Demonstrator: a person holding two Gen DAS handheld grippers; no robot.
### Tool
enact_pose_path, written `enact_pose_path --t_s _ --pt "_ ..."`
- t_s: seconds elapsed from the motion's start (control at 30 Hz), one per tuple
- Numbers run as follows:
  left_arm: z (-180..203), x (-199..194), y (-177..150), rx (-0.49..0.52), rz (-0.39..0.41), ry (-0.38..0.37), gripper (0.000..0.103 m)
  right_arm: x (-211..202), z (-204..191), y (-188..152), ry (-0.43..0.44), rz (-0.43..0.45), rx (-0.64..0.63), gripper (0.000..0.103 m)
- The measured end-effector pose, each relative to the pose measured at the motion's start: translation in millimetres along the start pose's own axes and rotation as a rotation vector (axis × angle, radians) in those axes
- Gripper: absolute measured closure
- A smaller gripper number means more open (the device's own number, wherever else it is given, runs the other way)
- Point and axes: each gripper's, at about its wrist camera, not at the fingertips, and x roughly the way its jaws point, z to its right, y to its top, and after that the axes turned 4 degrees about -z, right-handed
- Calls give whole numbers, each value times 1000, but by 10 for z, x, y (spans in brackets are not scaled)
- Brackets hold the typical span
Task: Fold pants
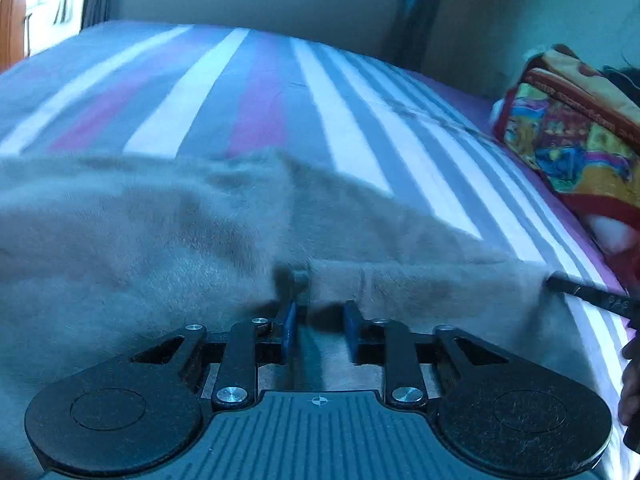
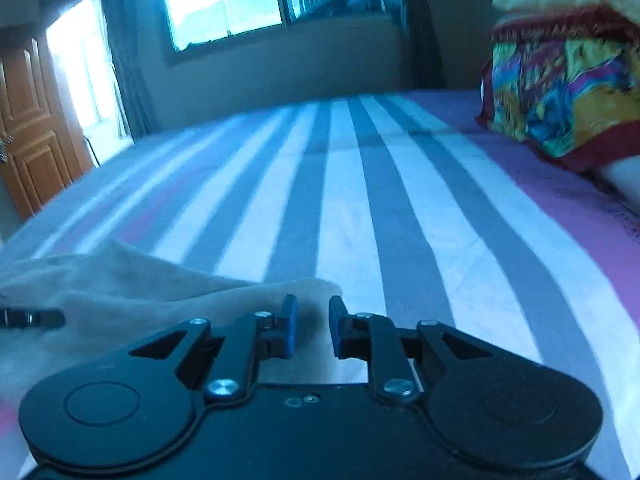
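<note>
Striped bed (image 2: 360,208), bright window (image 2: 220,0), wooden door (image 2: 28,128).

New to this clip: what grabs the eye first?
The bed's bold white, grey and purple striped sheet fills both views. Rumpled beige pants lie across its near edge, in front of the left gripper, with the right gripper at their corner. A bright multicoloured folded quilt sits at the bed's right side.

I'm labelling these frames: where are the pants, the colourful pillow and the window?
pants (image 1: 132,232), left wrist view, middle of the grey cloth.
pillow (image 2: 560,92), right wrist view, its patterned face.
window (image 2: 220,0), right wrist view, the bright pane.
</note>
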Motion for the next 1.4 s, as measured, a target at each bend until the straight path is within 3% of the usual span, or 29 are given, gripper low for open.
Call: enact_pose_path --t_s 0.07,0.13,0.47,0.7,0.8,0.93,1.1,1.17,1.23,1.33,1.4 --pt "-46 -17 -5 -44 5 -23 73 313 73 17 -19 -111 33 75" --pt "-30 -102 -64 -40 14 -12 73 316 147 -34 2 -108 84 74" --pt "10 -393 -508 -42 57 9 71 -216 57 -543 39 -101 103 62" --pt "8 -448 -581 -30 52 8 71 -297 13 -590 35 -130 84 62" --pt "14 -467 -537 -34 48 5 71 -296 -29 -510 21 -141 69 61" --pt "49 -447 -377 -16 72 1 70 -340 -51 -323 25 -71 67 62" --pt "96 -185 -99 -10 50 -11 70 -91 -56 9 -1 -37 71 61" --pt "92 0 -64 3 16 -1 56 98 -27 57 -8 -70 88 61" --pt "163 71 -35 66 -19 22 56 360 12 30 -18 -167 85 59" --pt "235 -119 -23 100 -12 14 56 341 8 19 -21 -176 58 58" --pt "216 -234 -151 96 9 -9 56 122 18 -10 -11 -133 73 58"
